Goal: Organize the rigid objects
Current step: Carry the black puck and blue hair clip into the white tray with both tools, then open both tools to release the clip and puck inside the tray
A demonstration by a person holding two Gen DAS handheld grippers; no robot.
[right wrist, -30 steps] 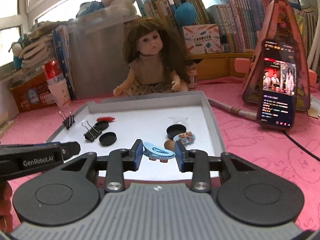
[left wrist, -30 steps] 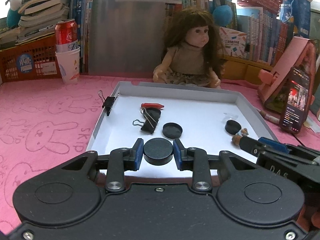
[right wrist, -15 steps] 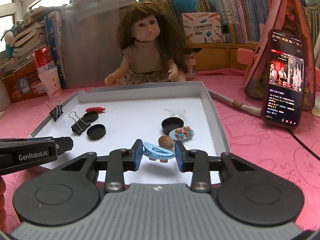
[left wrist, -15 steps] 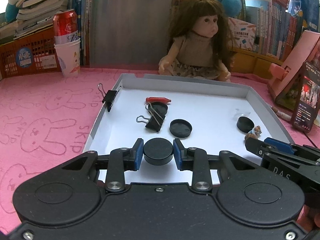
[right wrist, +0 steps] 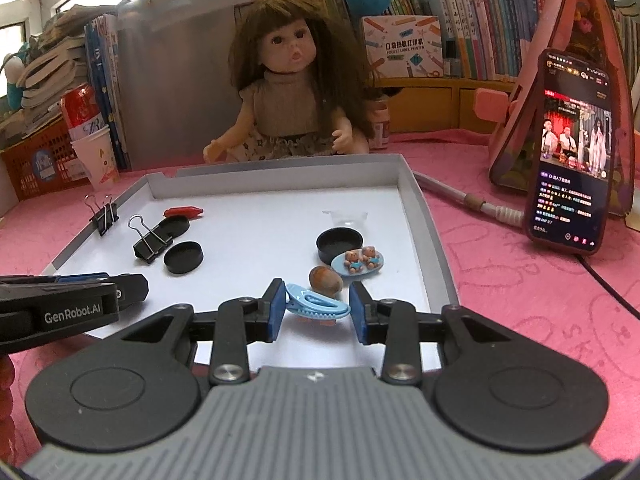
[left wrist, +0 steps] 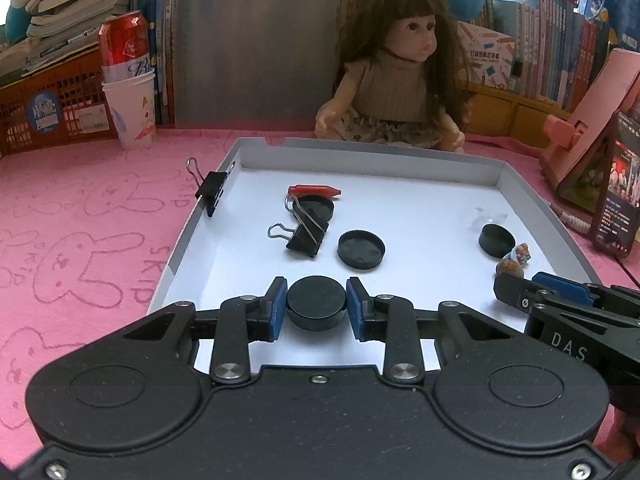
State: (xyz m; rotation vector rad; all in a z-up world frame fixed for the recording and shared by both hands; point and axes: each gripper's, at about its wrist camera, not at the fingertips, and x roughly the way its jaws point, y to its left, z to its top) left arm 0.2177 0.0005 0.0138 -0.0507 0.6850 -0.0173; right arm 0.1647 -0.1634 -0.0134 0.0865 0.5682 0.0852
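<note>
My two tools each hold one thing.
My left tool (left wrist: pixel 317 305) squeezes a black round cap (left wrist: pixel 317 300); my right tool (right wrist: pixel 317 307) pinches a blue hair clip (right wrist: pixel 316 305).

The left gripper (left wrist: pixel 317 307) is black all over, with two blue pads on its fingers (left wrist: pixel 277 307). Its big flat body has two round circles pressed into it and shiny silver screws. From the side it shows white letters, "GenRobot.AI". The right gripper (right wrist: pixel 317 307) has the same black arms, blue pads and silver screws (but its middle is grey with bumpy lines). Its side says "DAS".
</note>
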